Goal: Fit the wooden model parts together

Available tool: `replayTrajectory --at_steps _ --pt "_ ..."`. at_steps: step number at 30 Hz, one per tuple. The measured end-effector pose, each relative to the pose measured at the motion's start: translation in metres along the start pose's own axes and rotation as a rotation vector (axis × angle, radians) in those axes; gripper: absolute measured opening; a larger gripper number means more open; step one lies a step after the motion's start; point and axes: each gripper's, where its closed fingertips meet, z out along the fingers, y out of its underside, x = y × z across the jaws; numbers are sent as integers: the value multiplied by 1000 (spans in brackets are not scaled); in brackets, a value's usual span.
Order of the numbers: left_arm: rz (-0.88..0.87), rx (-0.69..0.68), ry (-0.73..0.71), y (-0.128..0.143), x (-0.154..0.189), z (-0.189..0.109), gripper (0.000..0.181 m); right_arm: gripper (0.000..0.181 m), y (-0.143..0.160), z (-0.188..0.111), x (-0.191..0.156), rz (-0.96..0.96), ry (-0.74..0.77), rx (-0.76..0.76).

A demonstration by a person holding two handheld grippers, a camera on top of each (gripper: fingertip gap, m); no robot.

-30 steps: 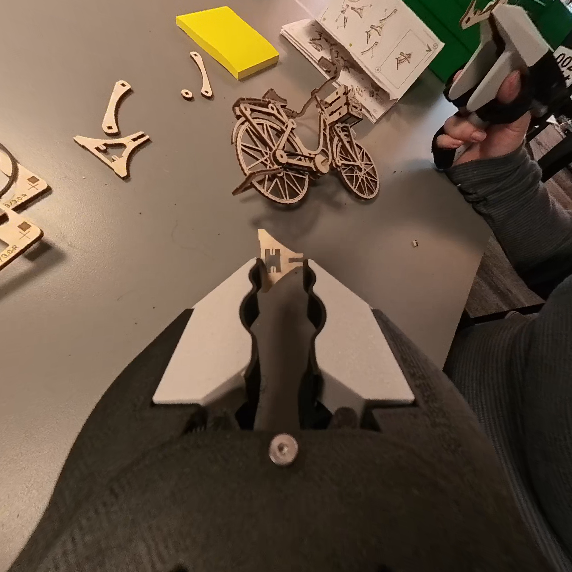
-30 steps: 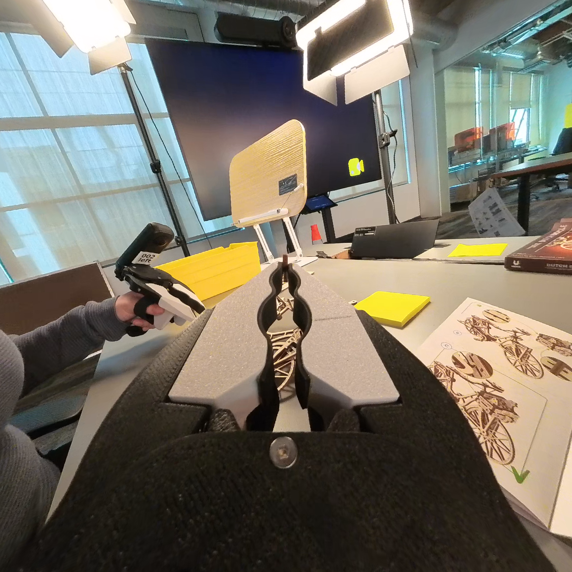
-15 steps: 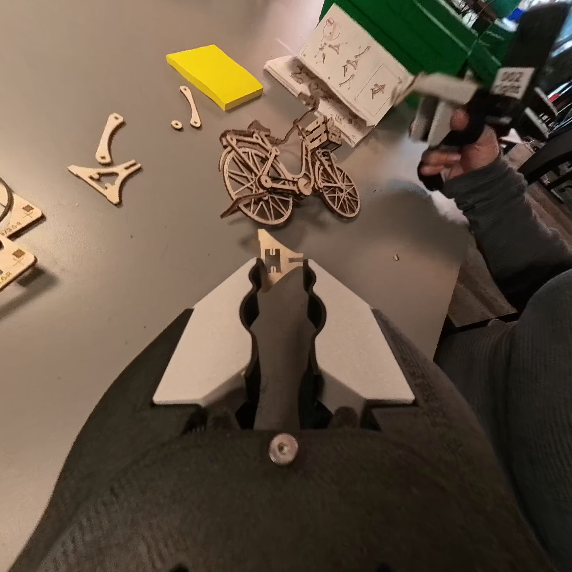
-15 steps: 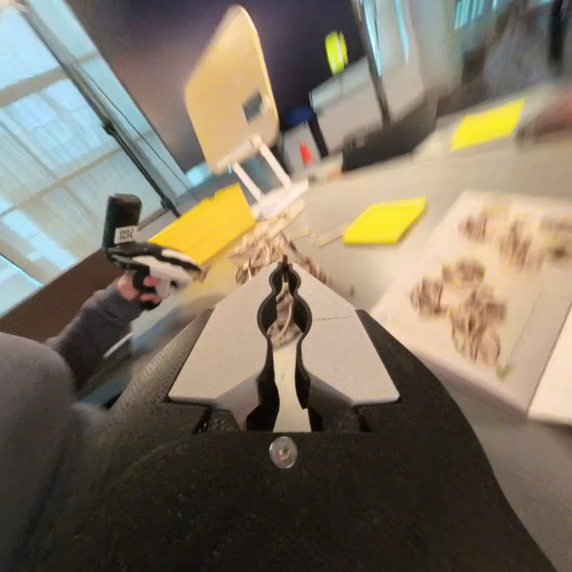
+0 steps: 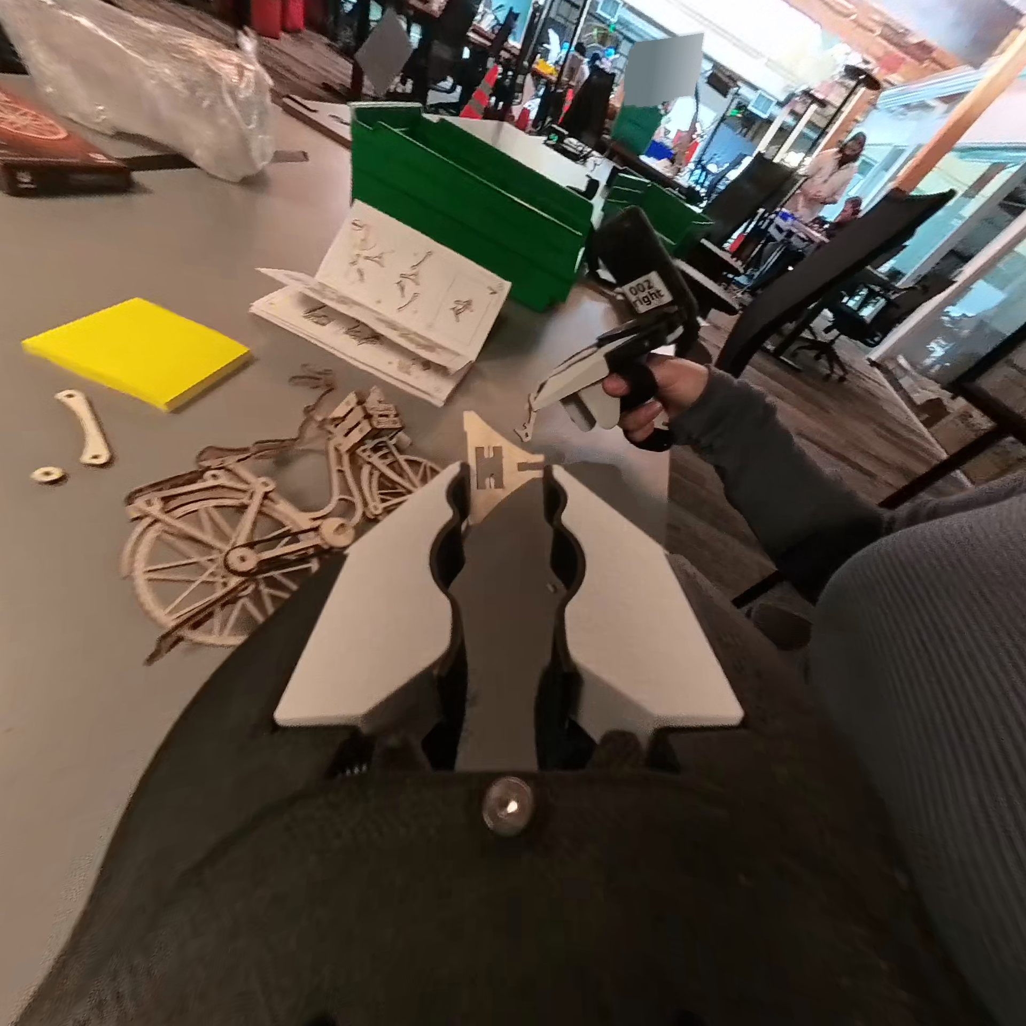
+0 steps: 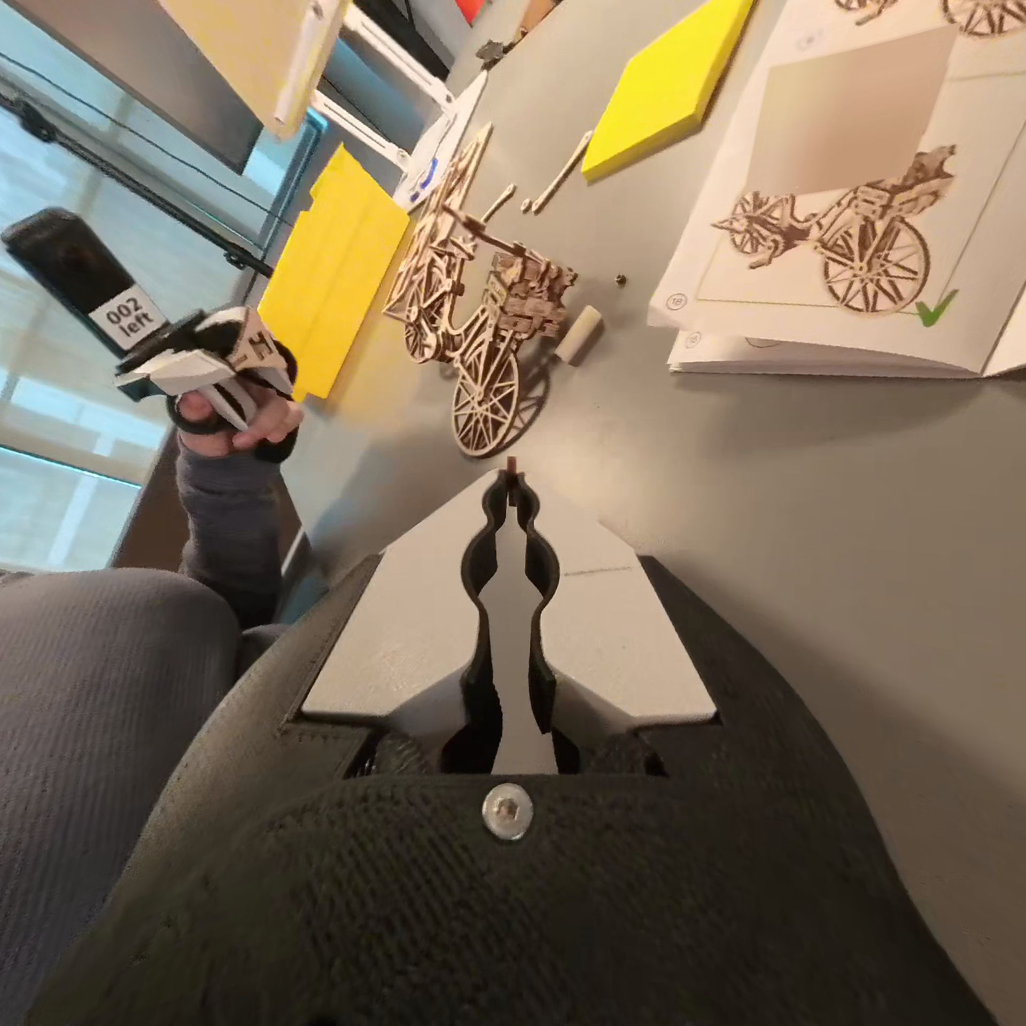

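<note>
My left gripper (image 5: 502,477) is shut on a flat triangular wooden plate (image 5: 494,466) with slots and holds it above the grey table (image 5: 83,638). The wooden bicycle model (image 5: 250,533) stands just left of and beyond it. My right gripper (image 6: 512,480) is shut on a thin wooden part (image 6: 511,465), seen edge-on. In the left wrist view the right gripper (image 5: 541,400) is to the upper right, and its part (image 5: 527,425) hangs close to the plate. The right wrist view shows the bicycle (image 6: 477,311) ahead, and the left gripper (image 6: 222,361) with the plate (image 6: 258,347) at left.
An open instruction booklet (image 5: 400,300) and green bins (image 5: 472,189) lie behind the bicycle. A yellow pad (image 5: 139,350), a loose wooden strip (image 5: 86,427) and a washer (image 5: 49,475) lie at left. A small white cylinder (image 6: 580,333) lies by the bicycle. The table edge is at right.
The right gripper swung down from high up to table level, close to the left gripper's plate. The left gripper tilted up and moved nearer the bicycle. Both kept their parts.
</note>
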Motion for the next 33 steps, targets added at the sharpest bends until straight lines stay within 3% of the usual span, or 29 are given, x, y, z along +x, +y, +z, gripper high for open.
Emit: replayTrajectory --at_steps 10,15,25,33 --pt "-60 33 92 -1 20 18 25 0 12 2 -12 -7 -26 -1" --pt "-50 63 62 -5 14 14 26 0 0 3 -24 -170 -39 71" --pt "85 254 -207 -35 -56 -22 25 0 -44 -28 -30 -611 0 421" --pt "70 391 -263 -37 -87 -46 24 0 -85 -54 -18 -792 189 669"
